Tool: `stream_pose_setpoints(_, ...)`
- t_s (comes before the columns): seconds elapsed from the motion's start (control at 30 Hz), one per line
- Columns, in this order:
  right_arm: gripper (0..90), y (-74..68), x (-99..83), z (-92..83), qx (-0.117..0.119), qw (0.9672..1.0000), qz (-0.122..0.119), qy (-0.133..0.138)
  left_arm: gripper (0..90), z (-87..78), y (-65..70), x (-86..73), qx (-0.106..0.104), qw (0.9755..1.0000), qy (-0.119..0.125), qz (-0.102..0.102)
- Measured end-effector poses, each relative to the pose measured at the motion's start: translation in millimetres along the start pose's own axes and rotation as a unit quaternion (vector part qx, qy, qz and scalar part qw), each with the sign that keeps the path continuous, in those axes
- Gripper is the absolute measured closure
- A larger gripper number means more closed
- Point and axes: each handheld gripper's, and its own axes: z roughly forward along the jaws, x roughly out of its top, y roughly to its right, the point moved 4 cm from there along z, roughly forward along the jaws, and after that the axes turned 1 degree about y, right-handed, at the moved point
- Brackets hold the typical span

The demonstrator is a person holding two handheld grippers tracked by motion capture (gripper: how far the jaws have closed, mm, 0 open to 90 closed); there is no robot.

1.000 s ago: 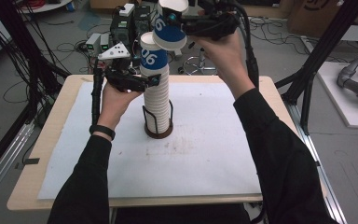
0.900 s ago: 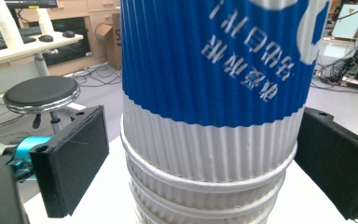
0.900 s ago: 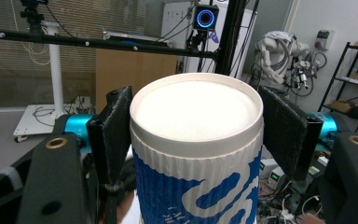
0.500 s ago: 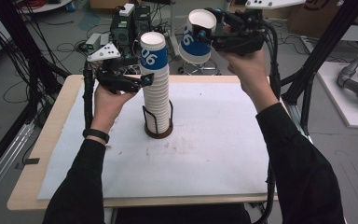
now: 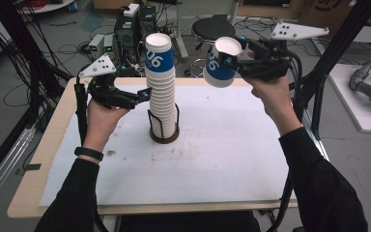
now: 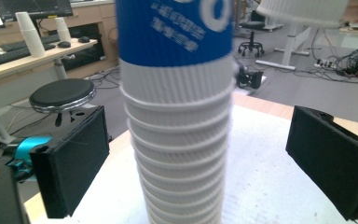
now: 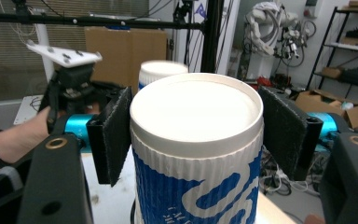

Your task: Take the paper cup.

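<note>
A tall stack of ribbed white paper cups (image 5: 160,92), the top one with a blue band, stands in a black wire holder (image 5: 163,131) mid-table. My left gripper (image 5: 144,95) sits just left of the stack, open. In the left gripper view the stack (image 6: 177,121) rises between the black pads (image 6: 72,163), with a gap on each side. My right gripper (image 5: 228,57) is shut on one blue-and-white cup (image 5: 220,65), held upright in the air to the right of the stack. In the right gripper view that cup (image 7: 198,154) is squeezed between both pads (image 7: 114,135).
A white mat (image 5: 222,159) covers the wooden table (image 5: 29,193). Behind the far edge stand a black stool (image 5: 210,29) and electronics boxes (image 5: 135,24) among cables. Dark frame posts (image 5: 338,43) rise at the right, and another at the left (image 5: 34,63).
The right gripper has carried the single cup from above the stack's top off to the right and lower. The left gripper has drawn back a little leftwards along the stack's side.
</note>
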Motion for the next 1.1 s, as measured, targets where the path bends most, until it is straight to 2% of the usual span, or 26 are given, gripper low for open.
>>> stream_pose_setpoints(0.07,30.4,-0.3,-4.9,-2.5,0.000,1.0000,0.005,-0.003,5.9,-1.9,3.1,-1.7,-0.005,1.0000,0.002,0.001)
stream_pose_setpoints(0.17,30.4,1.0,-27.4,-12.2,-0.005,0.9998,0.016,-0.012,5.9,-4.6,10.2,-5.9,-0.010,0.9999,0.004,0.004)
stream_pose_setpoints(0.43,30.4,1.0,-65.4,-27.7,-0.011,0.9990,0.034,-0.026,5.9,-5.9,26.9,-17.4,-0.030,0.9995,0.010,0.003)
stream_pose_setpoints(0.67,30.4,-4.2,-87.4,-35.7,-0.012,0.9986,0.040,-0.033,5.9,-4.5,38.7,-31.7,-0.044,0.9990,0.008,-0.005)
stream_pose_setpoints(1.1,30.4,-13.1,-121.9,-42.9,-0.014,0.9977,0.052,-0.040,5.9,-0.1,50.1,-56.2,-0.060,0.9981,0.005,-0.015)
